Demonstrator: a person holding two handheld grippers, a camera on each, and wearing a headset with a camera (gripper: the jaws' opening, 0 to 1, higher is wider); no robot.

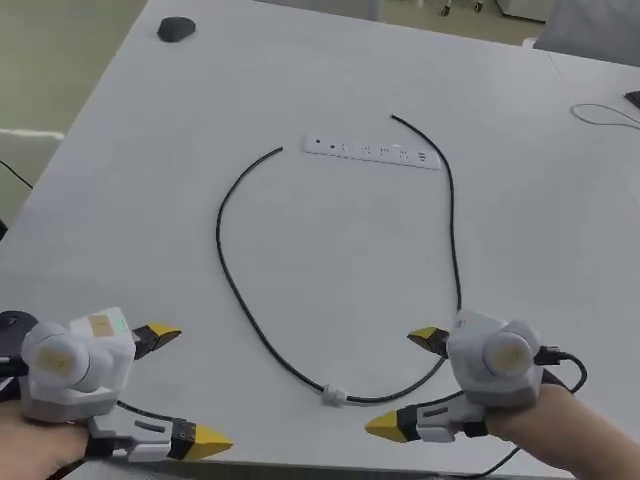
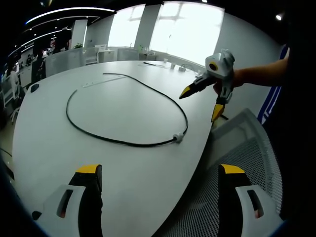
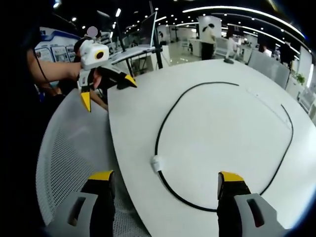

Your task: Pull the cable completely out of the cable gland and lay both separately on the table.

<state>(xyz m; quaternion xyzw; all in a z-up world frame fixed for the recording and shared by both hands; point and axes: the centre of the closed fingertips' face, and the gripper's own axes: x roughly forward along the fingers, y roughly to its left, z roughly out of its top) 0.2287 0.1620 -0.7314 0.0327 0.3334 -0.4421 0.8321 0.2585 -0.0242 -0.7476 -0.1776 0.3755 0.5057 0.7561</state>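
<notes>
— At the near edge of the worktop [image 1: 330, 260], the left gripper [image 1: 200, 385] and right gripper [image 1: 392, 382] hover, jaws wide apart and empty. The cable gland [image 1: 333, 396] lies between them.

— The cable [image 1: 222, 262] looks light and limp, so hold the gland and pinch the cable beside it. Farther off a power strip [image 1: 372, 152] lies by the loop's ends. Nothing blocks.

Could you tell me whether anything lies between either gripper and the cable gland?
Nothing visible does. The cable gland lies on bare table between the open left gripper and open right gripper; only its own cable runs past the right one. The power strip lies farther back.
</notes>
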